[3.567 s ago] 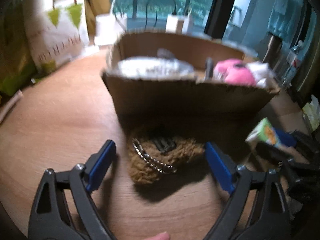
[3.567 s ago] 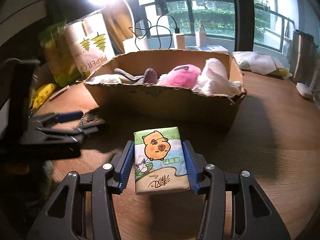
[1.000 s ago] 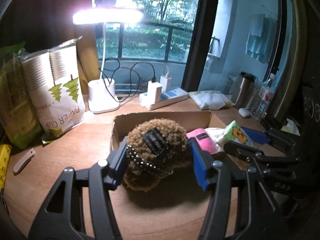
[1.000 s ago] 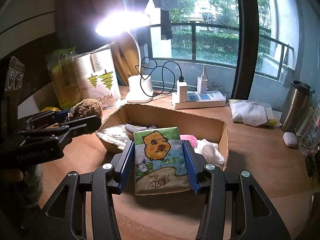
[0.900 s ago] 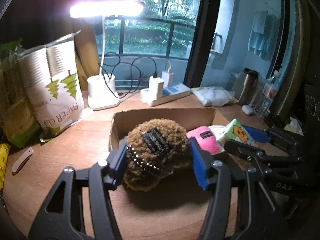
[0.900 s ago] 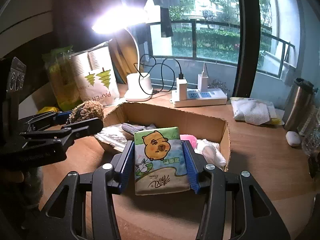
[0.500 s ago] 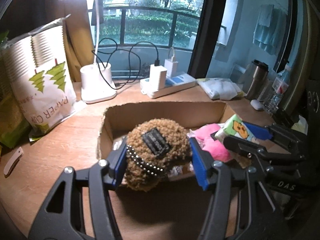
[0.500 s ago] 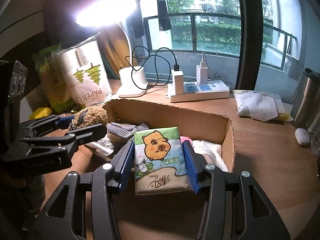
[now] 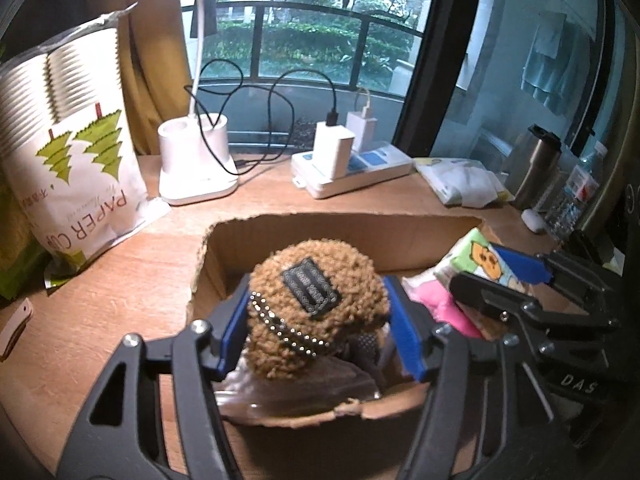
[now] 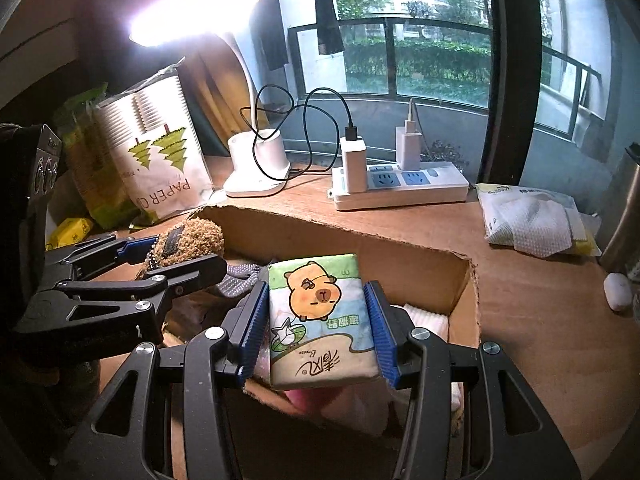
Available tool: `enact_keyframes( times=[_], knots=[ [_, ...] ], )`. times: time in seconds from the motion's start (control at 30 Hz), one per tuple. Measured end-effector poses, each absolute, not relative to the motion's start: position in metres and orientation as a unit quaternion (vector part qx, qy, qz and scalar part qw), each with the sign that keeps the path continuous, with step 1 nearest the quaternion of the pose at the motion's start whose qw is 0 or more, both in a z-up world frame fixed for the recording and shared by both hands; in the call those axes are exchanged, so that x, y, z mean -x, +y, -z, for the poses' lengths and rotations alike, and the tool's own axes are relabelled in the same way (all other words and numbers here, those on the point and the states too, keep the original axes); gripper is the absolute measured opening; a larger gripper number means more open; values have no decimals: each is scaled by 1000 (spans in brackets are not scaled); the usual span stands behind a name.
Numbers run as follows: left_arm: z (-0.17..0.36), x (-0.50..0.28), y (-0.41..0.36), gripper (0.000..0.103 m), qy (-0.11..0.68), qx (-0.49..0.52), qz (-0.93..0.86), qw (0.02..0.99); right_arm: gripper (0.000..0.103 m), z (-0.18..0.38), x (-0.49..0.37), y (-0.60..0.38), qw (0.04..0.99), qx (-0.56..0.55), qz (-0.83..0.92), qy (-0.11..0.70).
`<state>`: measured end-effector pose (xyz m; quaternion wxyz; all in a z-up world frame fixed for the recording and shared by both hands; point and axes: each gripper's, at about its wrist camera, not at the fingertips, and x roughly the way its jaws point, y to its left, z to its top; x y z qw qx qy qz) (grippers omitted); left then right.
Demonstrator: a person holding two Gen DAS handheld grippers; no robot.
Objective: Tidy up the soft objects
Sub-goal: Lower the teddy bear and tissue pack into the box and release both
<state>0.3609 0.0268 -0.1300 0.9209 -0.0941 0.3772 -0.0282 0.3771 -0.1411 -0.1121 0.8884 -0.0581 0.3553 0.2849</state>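
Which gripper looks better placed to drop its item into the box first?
Probably the left gripper: its brown fuzzy pouch hangs over the cardboard box interior. The right gripper holds the tissue pack above the near edge.

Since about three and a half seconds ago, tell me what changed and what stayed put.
Both grippers rose from the table and moved forward over the cardboard box. The left gripper, then open around the brown fuzzy pouch on the table, has shut on it and lifted it. The right gripper keeps its hold on the tissue pack. Box contents, lamp base and power strip stayed put.
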Motion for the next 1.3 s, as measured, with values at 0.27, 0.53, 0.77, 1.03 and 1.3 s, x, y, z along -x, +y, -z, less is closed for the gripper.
enact_keyframes(
  times=[0.27, 0.53, 0.77, 1.03, 1.3],
  knots=[
    [133, -360, 39, 74, 377, 108, 19, 919, 51, 115, -381, -132, 889, 56, -276, 361],
    [127, -348, 51, 82, 368, 119, 15, 922, 51, 107, -376, -125, 892, 61, -270, 359],
    [116, -332, 57, 83, 354, 124, 13, 927, 51, 96, -359, -119, 894, 69, -270, 350],
    [102, -307, 57, 83, 342, 123, 18, 931, 51, 84, -338, -120, 898, 71, -268, 341],
    [87, -278, 54, 93, 330, 116, 19, 937, 51, 75, -313, -122, 901, 70, -268, 333]
  ],
)
